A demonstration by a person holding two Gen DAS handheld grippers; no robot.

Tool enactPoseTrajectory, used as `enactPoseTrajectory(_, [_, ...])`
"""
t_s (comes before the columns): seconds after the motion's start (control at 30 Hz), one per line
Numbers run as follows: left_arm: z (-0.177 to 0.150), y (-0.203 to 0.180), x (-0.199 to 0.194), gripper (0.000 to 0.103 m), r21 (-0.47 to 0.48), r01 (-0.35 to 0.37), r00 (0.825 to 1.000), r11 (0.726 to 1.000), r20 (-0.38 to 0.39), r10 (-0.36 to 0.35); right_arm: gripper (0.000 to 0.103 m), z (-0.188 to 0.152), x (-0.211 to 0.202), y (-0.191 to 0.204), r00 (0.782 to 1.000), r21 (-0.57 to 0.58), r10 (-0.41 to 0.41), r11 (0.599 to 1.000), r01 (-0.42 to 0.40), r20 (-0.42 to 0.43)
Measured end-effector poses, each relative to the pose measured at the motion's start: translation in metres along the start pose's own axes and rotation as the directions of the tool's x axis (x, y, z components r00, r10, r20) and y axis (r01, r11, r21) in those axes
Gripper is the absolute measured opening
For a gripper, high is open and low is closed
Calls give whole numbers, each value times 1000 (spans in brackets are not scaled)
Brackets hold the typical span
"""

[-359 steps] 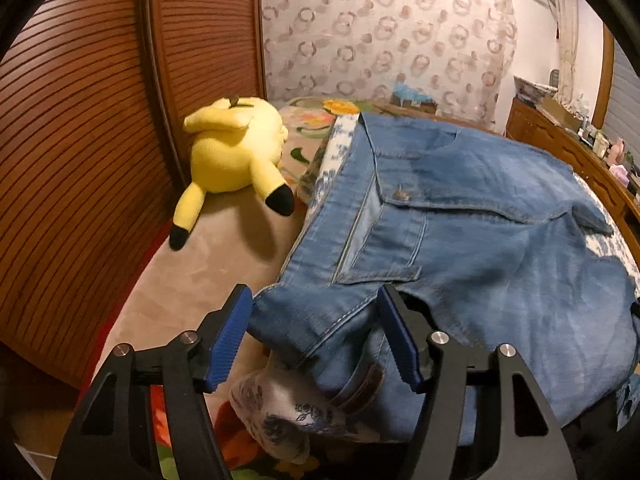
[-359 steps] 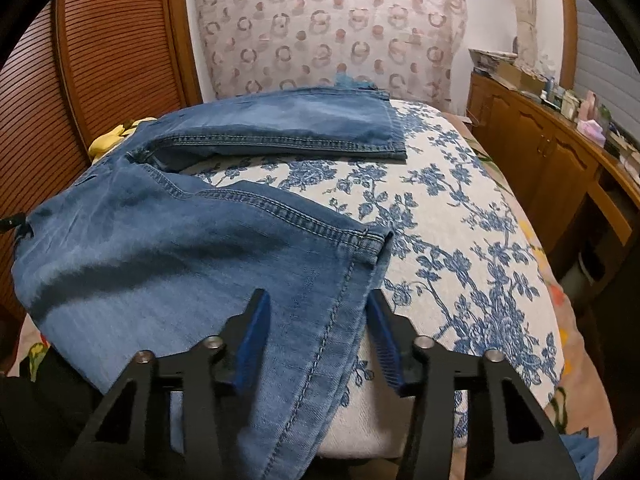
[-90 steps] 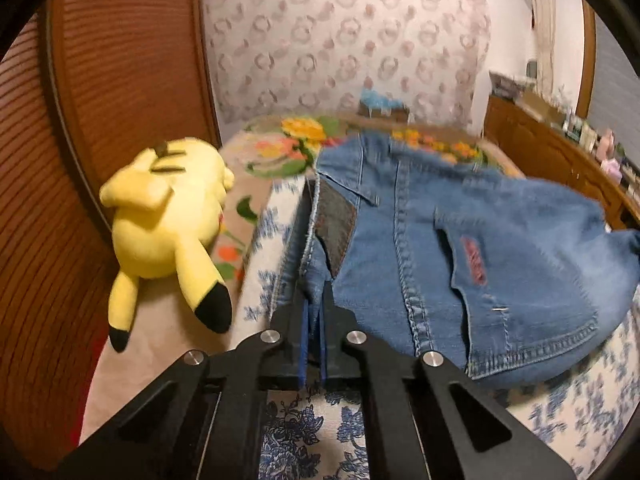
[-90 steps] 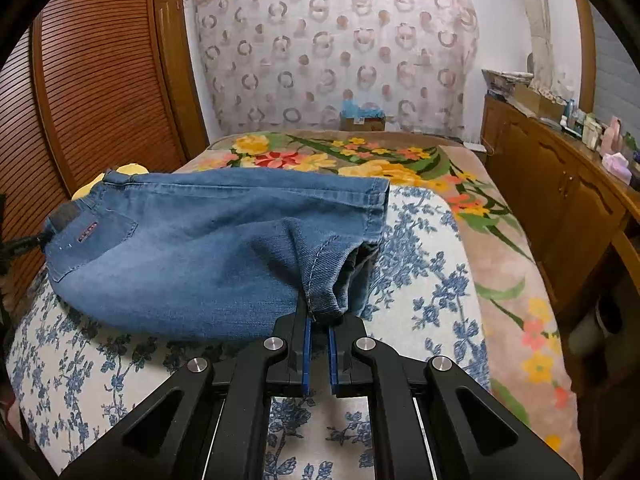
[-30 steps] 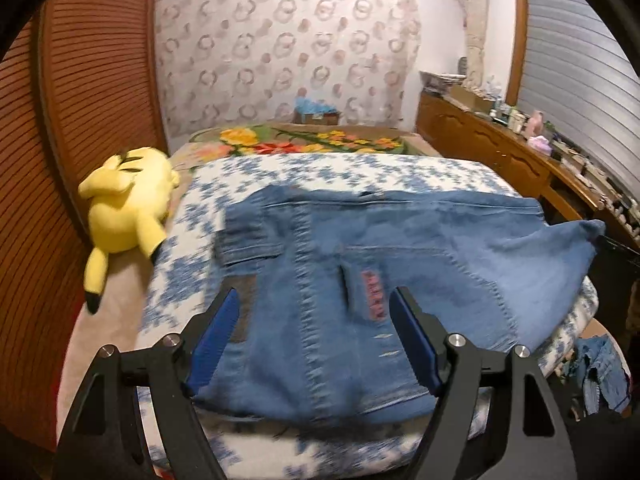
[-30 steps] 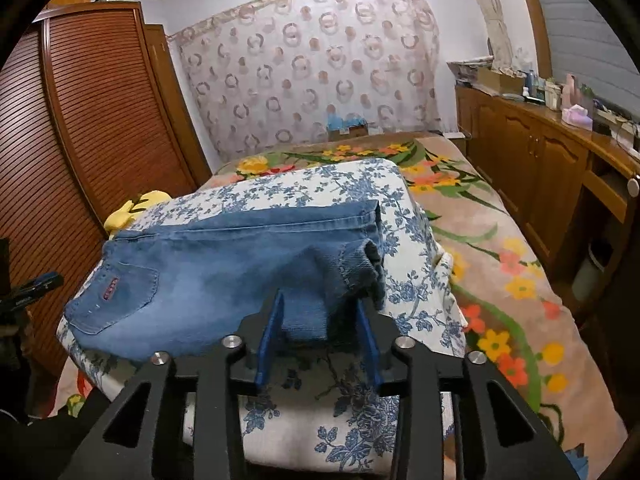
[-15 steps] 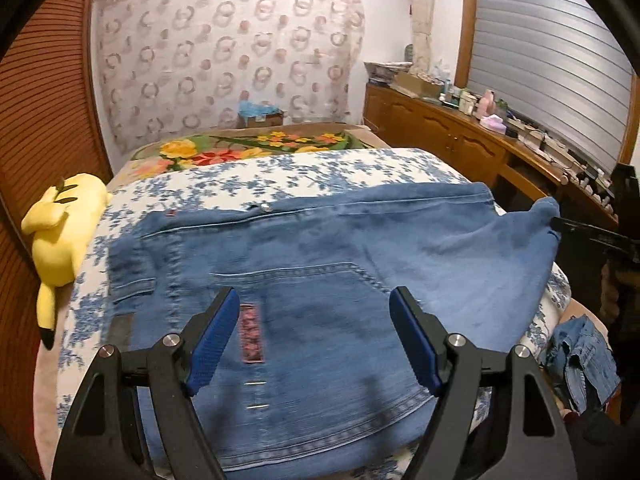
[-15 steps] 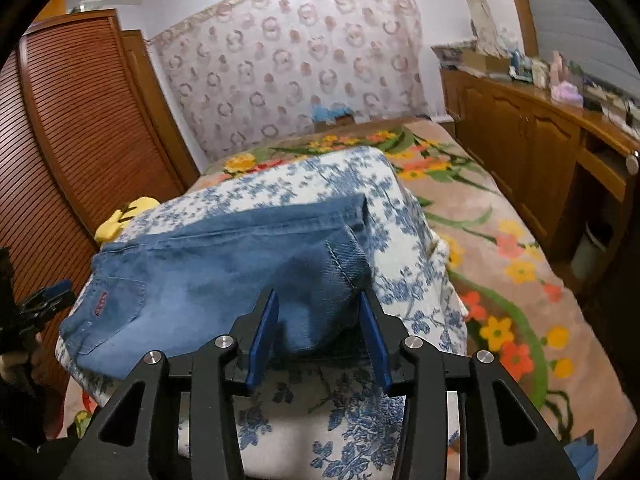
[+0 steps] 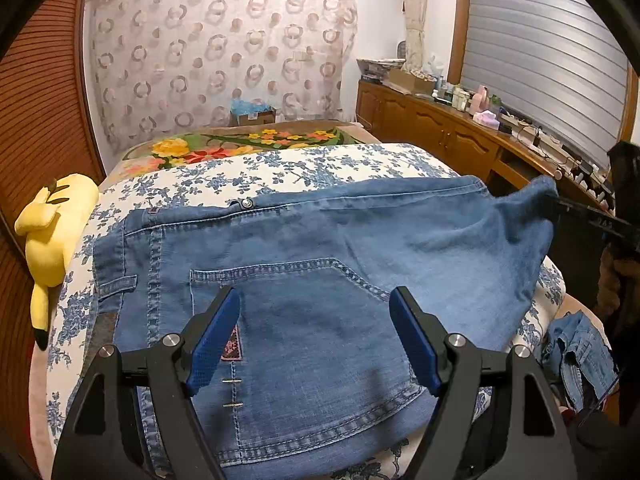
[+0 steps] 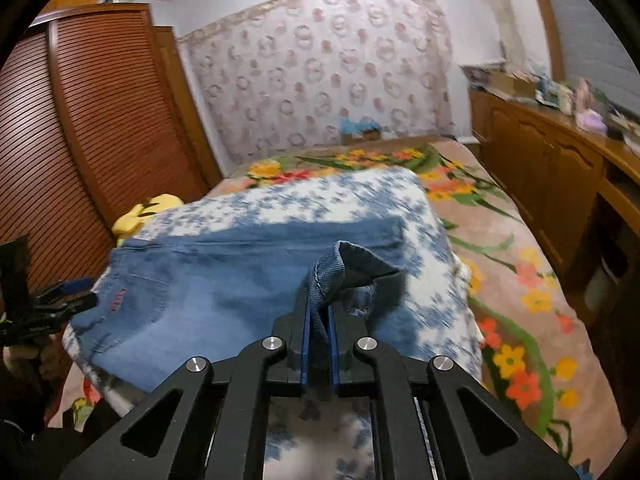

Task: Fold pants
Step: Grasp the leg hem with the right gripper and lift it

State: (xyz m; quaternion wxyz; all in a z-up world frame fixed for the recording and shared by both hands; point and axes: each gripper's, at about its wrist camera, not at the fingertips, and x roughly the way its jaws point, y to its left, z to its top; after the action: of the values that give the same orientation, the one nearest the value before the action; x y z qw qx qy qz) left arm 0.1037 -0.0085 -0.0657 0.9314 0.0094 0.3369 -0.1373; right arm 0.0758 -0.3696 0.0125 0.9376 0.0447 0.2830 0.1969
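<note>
Blue denim pants (image 9: 320, 280) lie folded on the blue-flowered bedspread (image 9: 280, 168), waistband to the left, back pocket up. My left gripper (image 9: 316, 320) is open and empty, hovering above the back pocket. My right gripper (image 10: 319, 316) is shut on the pants' leg end (image 10: 352, 268) and lifts it off the bed. The pants also show in the right wrist view (image 10: 208, 280). The right gripper appears at the right edge of the left wrist view (image 9: 560, 208), holding the raised leg end.
A yellow plush toy (image 9: 52, 224) lies at the bed's left edge by the wooden louvered wardrobe (image 10: 80, 140). A wooden sideboard (image 9: 460, 136) with clutter runs along the right. Another denim piece (image 9: 576, 356) lies at the lower right, beside the bed. A patterned curtain (image 9: 220, 56) hangs behind.
My right gripper has shut on the pants' leg end and raised it. My left gripper stays open above the pocket, hardly moved.
</note>
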Motion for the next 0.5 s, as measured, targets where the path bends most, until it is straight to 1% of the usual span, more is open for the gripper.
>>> enactPoseTrajectory(0.17, [-1,4,-3,78,-5,-9,1000,1000,6,9,4,19,3,28,997,-72,68,995,-66,31])
enactPoseTrajectory(0.3, [-3,11,-7,78,-20,-18,1000,1000,11,18,4,33,11,59,989,-142,139,981,-132,39])
enactPoseTrajectory(0.4, [-5,19,-9,78,-32,-30,999,999,11,30,4,42,22,83,980,-194,199,962,-190,29])
enactPoseTrajectory(0.5, [-7,27,-11,78,-47,-42,999,998,11,43,4,49,36,107,964,-225,268,939,-259,7])
